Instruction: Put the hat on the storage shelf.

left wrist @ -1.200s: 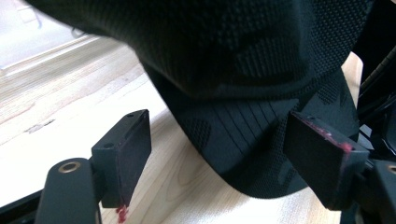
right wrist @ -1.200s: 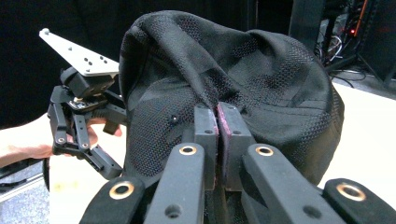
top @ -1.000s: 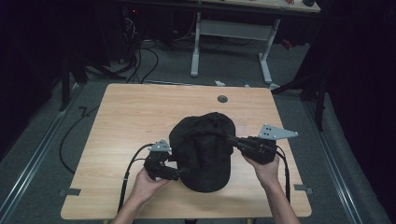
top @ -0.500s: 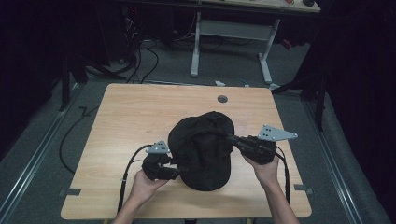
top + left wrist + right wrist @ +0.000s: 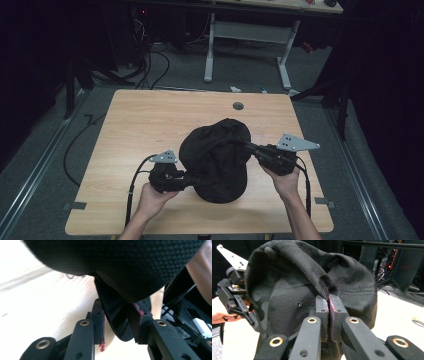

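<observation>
Black cap (image 5: 216,157) sitting near table (image 5: 150,120) front edge, left gripper (image 5: 117,327) pinching its lower rim, right gripper (image 5: 328,312) squeezing a crown fold between nearly closed jaws.

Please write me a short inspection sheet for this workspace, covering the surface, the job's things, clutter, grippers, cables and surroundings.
Surface: light wooden table, bare wood around the work, with a round grommet hole near its far edge.
Job's things: one black cap of knit fabric, held up between both grippers.
Clutter: nothing seen.
Grippers: left gripper clamps the cap's lower edge; right gripper pinches a fold of the crown, jaws almost together.
Cables: a black cable trails from the left gripper toward the person; floor cables lie beyond the table.
Surroundings: dark room, a white desk frame behind the table.
</observation>
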A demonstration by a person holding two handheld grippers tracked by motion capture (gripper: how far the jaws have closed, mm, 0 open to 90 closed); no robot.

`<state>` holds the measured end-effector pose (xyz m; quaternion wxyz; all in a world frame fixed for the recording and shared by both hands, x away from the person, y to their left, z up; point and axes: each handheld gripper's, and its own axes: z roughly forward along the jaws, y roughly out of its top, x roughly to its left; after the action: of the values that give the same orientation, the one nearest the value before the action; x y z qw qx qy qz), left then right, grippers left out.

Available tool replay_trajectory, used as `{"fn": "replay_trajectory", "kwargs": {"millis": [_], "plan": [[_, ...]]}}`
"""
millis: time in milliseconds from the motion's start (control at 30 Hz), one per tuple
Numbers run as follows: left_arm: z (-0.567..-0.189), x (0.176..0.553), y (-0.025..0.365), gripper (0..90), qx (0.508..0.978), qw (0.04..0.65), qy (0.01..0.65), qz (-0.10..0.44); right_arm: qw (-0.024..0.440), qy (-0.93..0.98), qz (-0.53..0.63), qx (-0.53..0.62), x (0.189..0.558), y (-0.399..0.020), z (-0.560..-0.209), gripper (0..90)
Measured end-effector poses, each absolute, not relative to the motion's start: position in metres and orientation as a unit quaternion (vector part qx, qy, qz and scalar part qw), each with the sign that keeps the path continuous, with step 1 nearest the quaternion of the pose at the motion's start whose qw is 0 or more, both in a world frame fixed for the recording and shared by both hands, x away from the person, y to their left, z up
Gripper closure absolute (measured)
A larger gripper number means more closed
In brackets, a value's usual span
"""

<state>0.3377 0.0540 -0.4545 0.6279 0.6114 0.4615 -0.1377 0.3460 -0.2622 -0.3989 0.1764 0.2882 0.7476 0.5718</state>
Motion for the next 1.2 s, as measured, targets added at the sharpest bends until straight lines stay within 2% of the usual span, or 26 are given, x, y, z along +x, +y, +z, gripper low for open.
{"fn": "replay_trajectory", "kwargs": {"millis": [400, 667, 700, 733, 767, 900, 1200], "plan": [[-0.449, 0.327, 0.059, 84.4, 0.621, 0.631, 0.427, -0.182, 0.185, 0.748, 0.565, 0.296, 0.35, -0.26, -0.402, 83.2], [-0.444, 0.319, 0.061, 86.1, 0.618, 0.646, 0.407, -0.19, 0.181, 0.743, 0.568, 0.303, 0.352, -0.26, -0.402, 78.9], [-0.443, 0.319, 0.061, 86.2, 0.616, 0.648, 0.406, -0.189, 0.182, 0.742, 0.568, 0.306, 0.352, -0.261, -0.402, 76.7], [-0.443, 0.318, 0.062, 86.3, 0.616, 0.65, 0.406, -0.183, 0.181, 0.738, 0.566, 0.318, 0.353, -0.261, -0.403, 69.1], [-0.442, 0.318, 0.063, 86.3, 0.617, 0.651, 0.405, -0.178, 0.181, 0.738, 0.566, 0.318, 0.353, -0.261, -0.403, 69.1], [-0.441, 0.315, 0.064, 86.3, 0.618, 0.653, 0.403, -0.169, 0.172, 0.728, 0.57, 0.34, 0.354, -0.266, -0.409, 55.5], [-0.441, 0.313, 0.065, 86.4, 0.618, 0.656, 0.406, -0.151, 0.182, 0.728, 0.557, 0.357, 0.347, -0.276, -0.42, 49.9]]}}
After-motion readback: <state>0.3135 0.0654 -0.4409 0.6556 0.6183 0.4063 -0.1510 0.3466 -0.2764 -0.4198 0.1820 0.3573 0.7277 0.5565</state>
